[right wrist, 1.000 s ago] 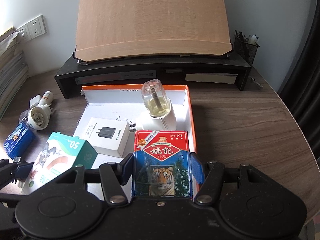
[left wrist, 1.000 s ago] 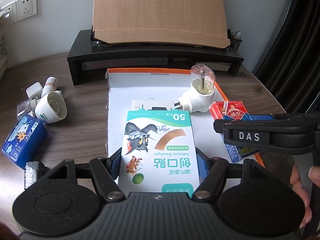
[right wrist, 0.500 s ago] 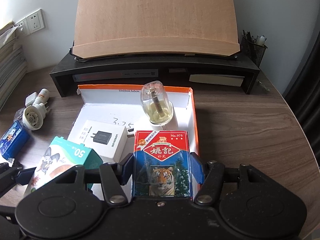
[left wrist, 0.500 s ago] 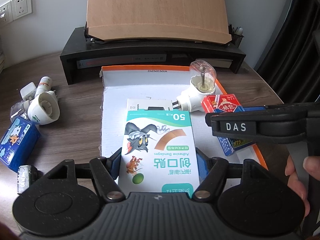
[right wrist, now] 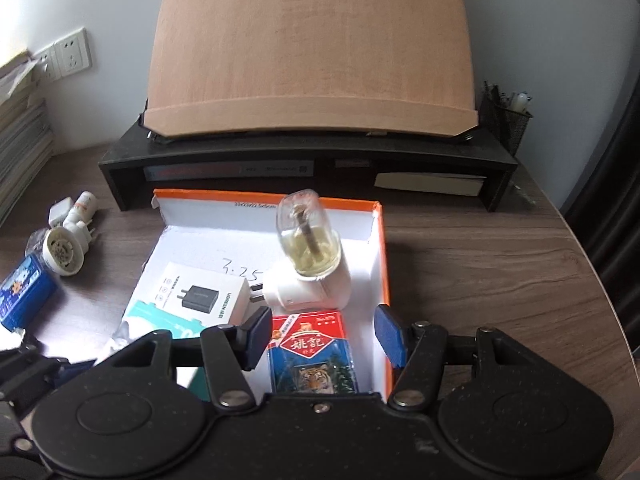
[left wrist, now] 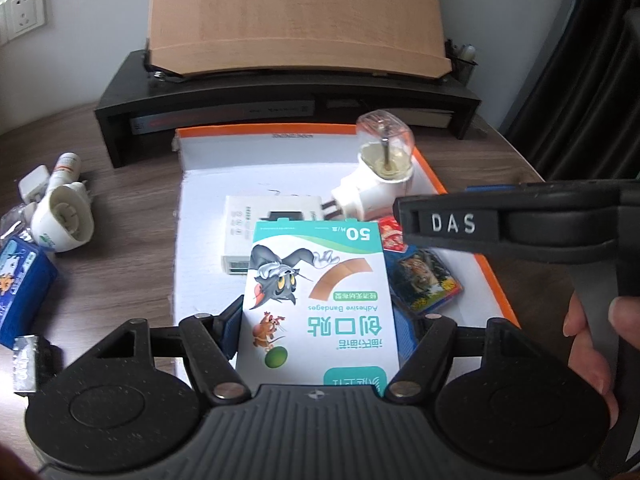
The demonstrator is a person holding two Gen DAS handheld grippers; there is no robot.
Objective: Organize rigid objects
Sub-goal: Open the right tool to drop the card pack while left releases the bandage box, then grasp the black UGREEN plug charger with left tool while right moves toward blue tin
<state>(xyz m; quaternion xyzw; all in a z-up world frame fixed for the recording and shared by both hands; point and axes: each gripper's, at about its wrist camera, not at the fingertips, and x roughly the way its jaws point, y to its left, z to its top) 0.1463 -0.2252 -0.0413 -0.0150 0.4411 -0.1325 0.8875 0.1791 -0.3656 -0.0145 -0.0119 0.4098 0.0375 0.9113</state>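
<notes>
My left gripper (left wrist: pixel 318 322) is shut on a white and teal bandage box (left wrist: pixel 320 300) and holds it over the orange-rimmed white box (left wrist: pixel 486 264). My right gripper (right wrist: pixel 323 336) is open, its jaws standing apart on either side of a blue and red card pack (right wrist: pixel 312 354) that lies in the box's near right corner (right wrist: pixel 382 256). The card pack also shows in the left wrist view (left wrist: pixel 424 276), under the right gripper. A white charger box (right wrist: pixel 200 294) and a plug-in mosquito repeller with a clear bottle (right wrist: pixel 310 264) lie in the box too.
A black monitor stand (right wrist: pixel 308 168) with a wooden board stands behind the box. On the desk at the left lie a white round plug-in device (left wrist: pixel 64 216), a small white bottle (left wrist: pixel 66 164), a blue pack (left wrist: pixel 20 280) and a small foil-wrapped block (left wrist: pixel 24 360).
My right gripper has opened and let go of the card pack, which now lies in the box. My left gripper has carried the bandage box to the right over the box.
</notes>
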